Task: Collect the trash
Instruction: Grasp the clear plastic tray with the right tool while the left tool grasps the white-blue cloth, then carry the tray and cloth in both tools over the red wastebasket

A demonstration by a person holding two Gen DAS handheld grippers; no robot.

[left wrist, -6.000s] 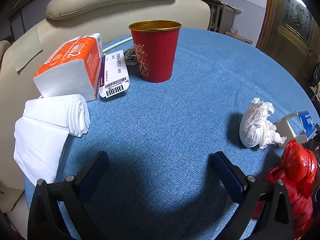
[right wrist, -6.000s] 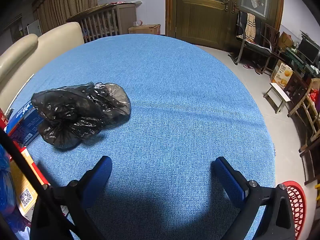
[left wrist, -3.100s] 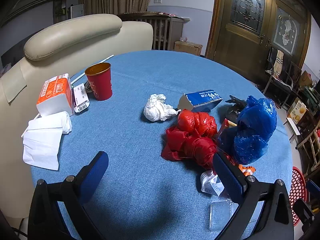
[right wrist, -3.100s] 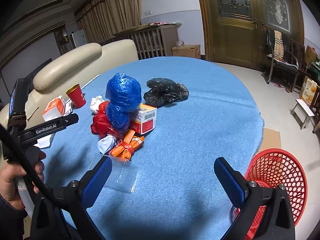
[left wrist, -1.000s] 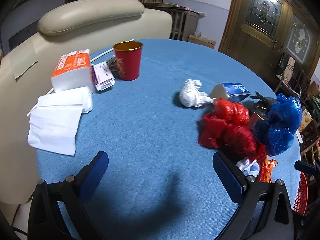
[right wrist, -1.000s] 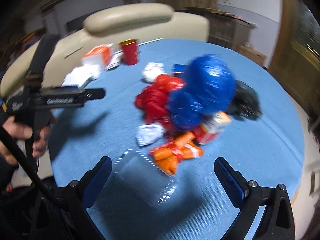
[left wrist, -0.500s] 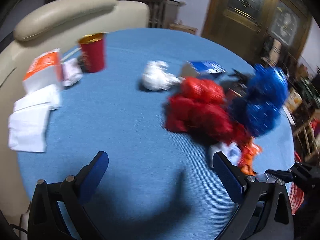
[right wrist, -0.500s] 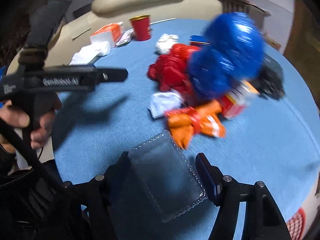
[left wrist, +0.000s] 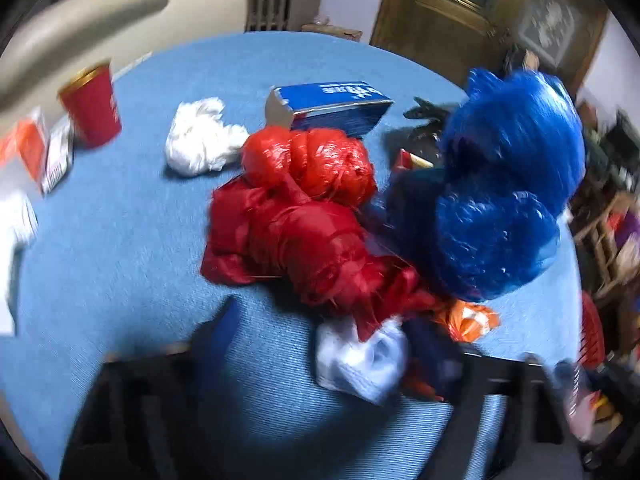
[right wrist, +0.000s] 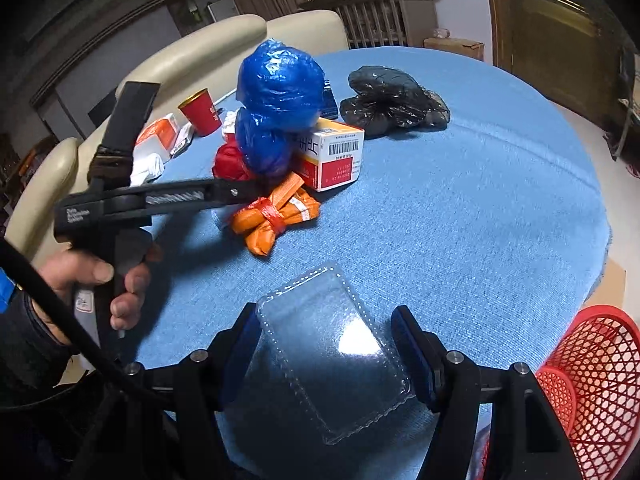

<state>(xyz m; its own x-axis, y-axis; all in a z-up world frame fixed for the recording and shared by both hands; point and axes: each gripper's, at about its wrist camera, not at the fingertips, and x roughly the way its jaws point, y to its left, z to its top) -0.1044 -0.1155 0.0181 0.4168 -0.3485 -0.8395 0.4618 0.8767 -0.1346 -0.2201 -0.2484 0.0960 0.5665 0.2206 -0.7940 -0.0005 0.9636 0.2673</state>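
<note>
a red paper cup (left wrist: 91, 104) stands upper left on the blue tablecloth (right wrist: 500, 184), near an orange tissue pack (right wrist: 158, 134) and white napkins (right wrist: 146, 166). behind them, a cream sofa (right wrist: 200, 60), a wooden door (left wrist: 480, 12) upper right.

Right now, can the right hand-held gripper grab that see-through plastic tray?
Probably yes. The right hand-held gripper already has a finger on each side of the clear plastic tray, and nothing lies between them. Whether the pads touch it yet is hard to tell.
</note>
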